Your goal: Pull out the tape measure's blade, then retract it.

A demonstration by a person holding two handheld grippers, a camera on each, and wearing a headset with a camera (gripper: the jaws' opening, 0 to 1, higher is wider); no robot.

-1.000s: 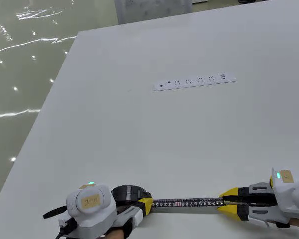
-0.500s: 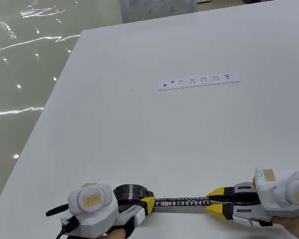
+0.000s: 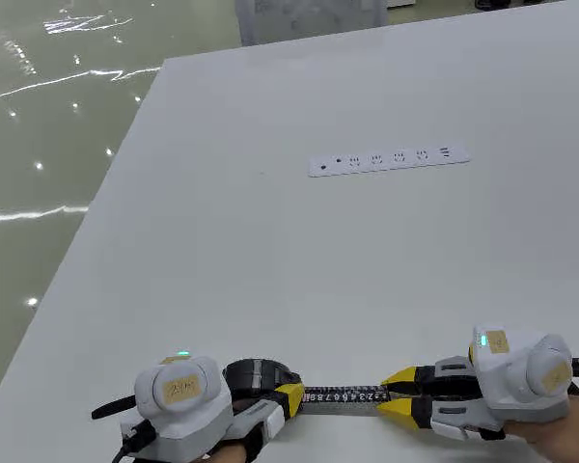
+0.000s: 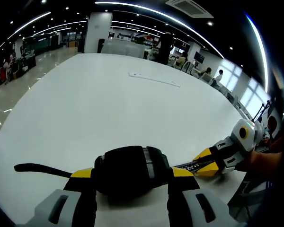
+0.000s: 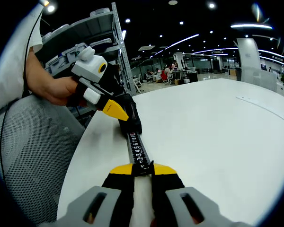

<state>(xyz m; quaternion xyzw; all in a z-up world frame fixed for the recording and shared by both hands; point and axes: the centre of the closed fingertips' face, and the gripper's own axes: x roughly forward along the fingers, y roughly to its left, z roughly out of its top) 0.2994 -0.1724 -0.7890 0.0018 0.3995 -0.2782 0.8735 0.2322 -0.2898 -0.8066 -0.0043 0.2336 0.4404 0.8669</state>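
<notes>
A black tape measure case (image 3: 255,374) lies at the table's near edge, clamped between the yellow-tipped jaws of my left gripper (image 3: 282,397). In the left gripper view the case (image 4: 131,168) sits between those jaws of the left gripper (image 4: 131,174). A short length of numbered blade (image 3: 344,395) runs right from the case. My right gripper (image 3: 394,395) is shut on the blade's free end. In the right gripper view the blade (image 5: 137,149) stretches from the right gripper (image 5: 142,169) to the case (image 5: 130,120).
A white power strip (image 3: 388,159) lies flat mid-table, far beyond both grippers. The table's left edge (image 3: 77,246) drops to a glossy floor. A mesh chair (image 5: 33,156) and a person's hand show in the right gripper view.
My right gripper has moved left toward the case, still shut on the blade's end. The exposed blade is much shorter. The left gripper and case have stayed put.
</notes>
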